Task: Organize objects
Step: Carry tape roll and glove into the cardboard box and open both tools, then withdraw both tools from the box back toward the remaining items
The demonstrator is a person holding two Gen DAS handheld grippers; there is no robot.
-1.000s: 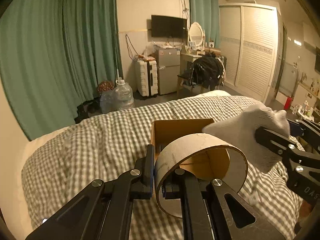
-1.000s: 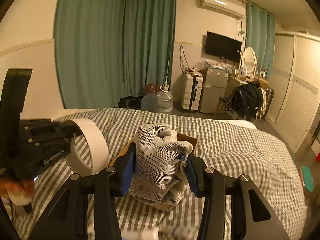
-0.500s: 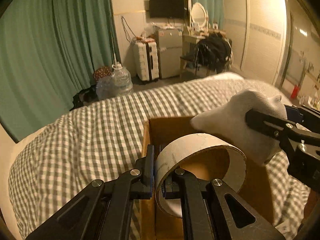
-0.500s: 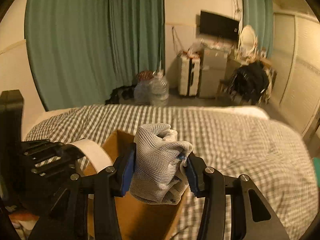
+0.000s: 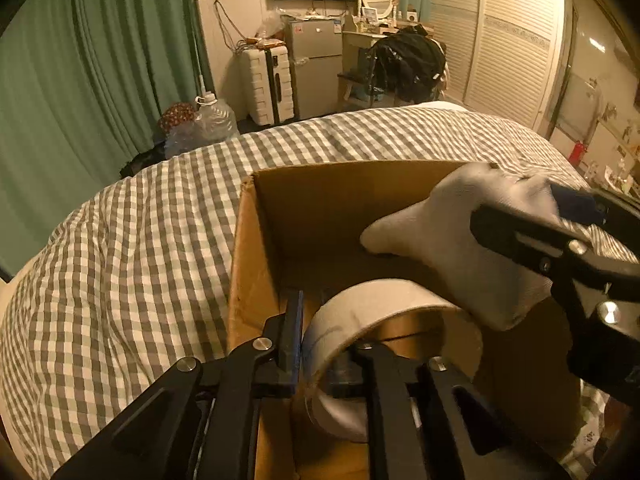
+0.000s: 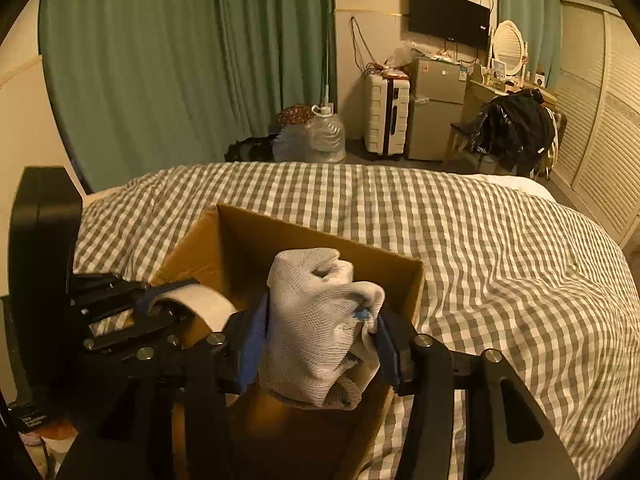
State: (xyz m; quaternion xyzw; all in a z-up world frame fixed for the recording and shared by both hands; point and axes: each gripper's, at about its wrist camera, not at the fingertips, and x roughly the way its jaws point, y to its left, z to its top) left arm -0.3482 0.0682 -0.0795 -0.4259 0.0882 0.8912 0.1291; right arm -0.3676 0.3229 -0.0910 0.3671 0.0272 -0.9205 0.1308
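Observation:
An open cardboard box (image 5: 320, 204) (image 6: 248, 240) lies on the checked bed cover. My left gripper (image 5: 326, 340) reaches down into it. One finger is outside and one inside a white tape roll (image 5: 360, 304) (image 6: 200, 304). Its jaws are opening, and a thin gap shows beside the roll's wall. My right gripper (image 6: 320, 332) holds a bundled white knitted glove (image 6: 316, 320) (image 5: 452, 248) over the box's right half. Its jaws are opening too, but both blue pads still touch the glove. In the right wrist view the left gripper (image 6: 120, 320) is low on the left.
The grey-and-white checked bed cover (image 5: 140, 260) surrounds the box. Beyond the bed are green curtains (image 6: 180, 60), water jugs (image 6: 324, 136), a white suitcase (image 6: 386, 120), a small fridge (image 6: 436, 108), a chair with black clothes (image 6: 516, 128) and a slatted wardrobe (image 5: 516, 40).
Both grippers came down and forward until roll and glove hang inside the box. The left pad has drawn slightly off the roll's wall, and the right pads stand wider.

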